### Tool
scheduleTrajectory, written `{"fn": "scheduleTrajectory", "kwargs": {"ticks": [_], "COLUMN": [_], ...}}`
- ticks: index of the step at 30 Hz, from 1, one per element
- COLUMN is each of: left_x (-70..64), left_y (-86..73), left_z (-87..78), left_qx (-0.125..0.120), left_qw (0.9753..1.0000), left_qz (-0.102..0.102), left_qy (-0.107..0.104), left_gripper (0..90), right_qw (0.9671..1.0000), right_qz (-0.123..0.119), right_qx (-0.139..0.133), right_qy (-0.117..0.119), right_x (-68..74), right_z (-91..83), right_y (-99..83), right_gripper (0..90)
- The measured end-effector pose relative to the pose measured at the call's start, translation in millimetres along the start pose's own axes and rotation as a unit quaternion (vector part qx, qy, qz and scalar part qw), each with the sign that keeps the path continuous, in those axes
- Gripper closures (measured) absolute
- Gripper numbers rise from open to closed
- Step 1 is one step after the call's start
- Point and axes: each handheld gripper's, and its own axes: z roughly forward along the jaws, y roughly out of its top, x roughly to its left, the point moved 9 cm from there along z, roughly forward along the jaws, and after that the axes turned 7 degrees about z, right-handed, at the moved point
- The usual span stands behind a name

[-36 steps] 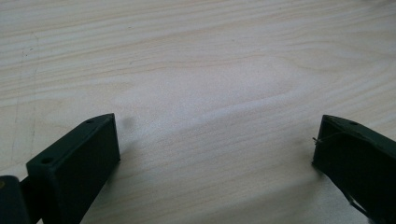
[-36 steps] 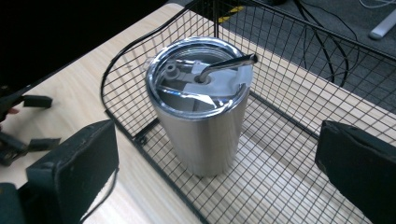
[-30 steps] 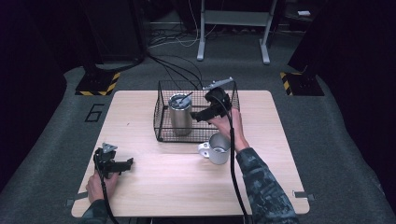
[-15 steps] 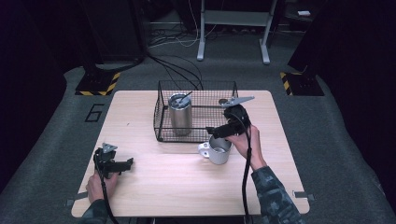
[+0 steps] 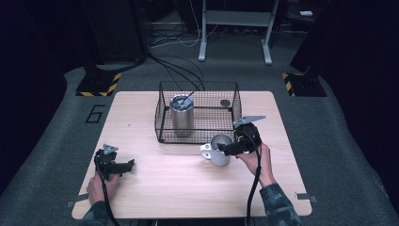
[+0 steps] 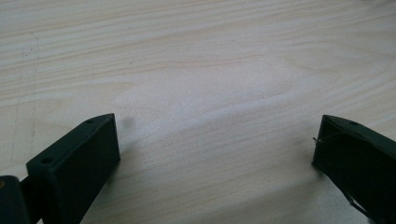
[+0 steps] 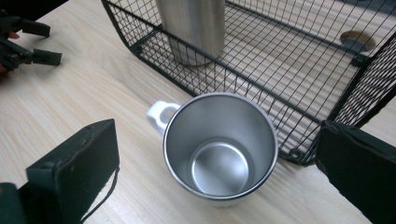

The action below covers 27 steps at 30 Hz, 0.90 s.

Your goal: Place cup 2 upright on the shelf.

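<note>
1. High view: the right tool [image 5: 225,149] sits low over the counter [image 5: 188,188], its tips against the near side of a steel mug [image 5: 219,148] with a white handle.
2. The mug stands upright on the counter, just in front of the wire basket [image 5: 197,113] and near its front right corner. Its handle points toward the person's left.
3. Right gripper view: the right tool [image 7: 219,172] is spread wide, one jaw on each side of the mug [image 7: 220,144]. Gaps show between the jaws and the mug's rim, so it has hold of nothing.
4. The mug is empty, its shiny bottom in plain sight, and its white handle [image 7: 159,113] faces away toward the far left of that view.
5. The basket [image 7: 261,70] lies just beyond the mug. I cannot tell whether its lower wire touches the mug's rim.
6. Inside the basket stands a tall steel tumbler [image 5: 181,115], upright at the left part, with a thin utensil leaning out of its mouth.
7. A small dark round disc [image 5: 225,102] lies on the basket floor near the back right corner.
8. The left tool [image 5: 127,165] rests on the counter near the front left corner, held in the person's left hand [image 5: 98,184], well apart from the mug and basket.
9. Left gripper view: the left tool [image 6: 217,140] is wide open, with bare wood between its jaws and nothing gripped.
</note>
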Motion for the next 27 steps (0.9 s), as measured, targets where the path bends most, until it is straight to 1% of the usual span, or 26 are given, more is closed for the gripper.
{"fn": "scheduleTrajectory", "kwargs": {"ticks": [1,2,4,6,8,9,10,11,14,15,16,18,19,22,23,25,27], "left_x": [0.1,-0.1,0.1,0.1,0.1,-0.2,-0.1,0.1,-0.2,0.0,0.0,0.1,-0.1,0.1,0.1,-0.3,-0.4], "left_y": [0.0,0.0,0.0,0.0,0.0,0.0,0.0,0.0,0.0,0.0,0.0,0.0,0.0,0.0,0.0,-0.2,-0.3], "left_z": [0.0,0.0,0.0,0.0,0.0,0.1,0.0,0.0,0.1,0.0,0.0,0.0,0.1,0.0,0.0,-0.1,-0.2], "left_qx": [0.0,0.0,0.0,0.0,0.0,0.0,0.0,0.0,0.0,0.0,0.0,0.0,0.0,0.0,0.0,0.001,0.002], "left_qw": [1.0,1.0,1.0,1.0,1.0,1.0,1.0,1.0,1.0,1.0,1.0,1.0,1.0,1.0,1.0,1.0,1.0], "left_qz": [0.001,0.0,0.0,0.0,0.001,-0.001,0.0,0.0,-0.001,0.0,0.0,0.0,0.0,0.0,0.0,-0.001,-0.002], "left_qy": [0.0,0.0,0.0,0.0,0.0,0.0,0.0,0.0,0.0,0.0,0.0,0.0,0.0,0.0,0.0,-0.001,-0.001], "left_gripper": [0.3,0.3,0.3,0.3,0.3,0.3,0.3,0.3,0.3,0.3,0.3,0.3,0.3,0.3,0.3,0.3,0.3], "right_qw": [1.0,1.0,1.0,0.9999,0.9999,0.9998,0.9998,0.9998,0.9998,0.9997,0.9997,0.9996,0.9996,0.9995,0.9993,0.9991,0.999], "right_qz": [0.004,0.003,0.003,0.004,0.005,0.012,0.005,0.01,0.003,0.004,0.01,0.012,0.007,0.003,0.006,0.0,-0.008], "right_qx": [0.006,0.006,0.008,0.011,0.013,0.015,0.016,0.017,0.018,0.019,0.018,0.023,0.024,0.029,0.035,0.035,0.037], "right_qy": [-0.003,0.0,-0.004,0.0,-0.002,-0.006,-0.005,-0.004,-0.011,-0.011,-0.011,-0.014,-0.014,-0.015,-0.015,-0.023,-0.023], "right_x": [-0.1,-0.3,-2.0,-3.5,-4.3,-4.2,-5.5,-5.5,-7.6,-8.0,-7.2,-8.1,-8.9,-8.2,-7.4,-7.4,-7.0], "right_z": [2.0,3.9,7.8,10.0,13.4,15.8,17.5,20.3,25.7,27.7,29.9,33.4,35.7,40.9,42.0,45.5,48.6], "right_y": [-4.7,-7.6,-12.9,-16.9,-20.4,-22.2,-23.1,-24.6,-27.1,-27.8,-28.3,-29.1,-29.1,-28.8,-29.3,-27.3,-26.1], "right_gripper": [0.0,0.0,0.0,0.0,0.0,0.0,0.0,0.0,0.0,0.0,0.0,0.0,0.0,0.0,0.0,0.0,0.0]}}
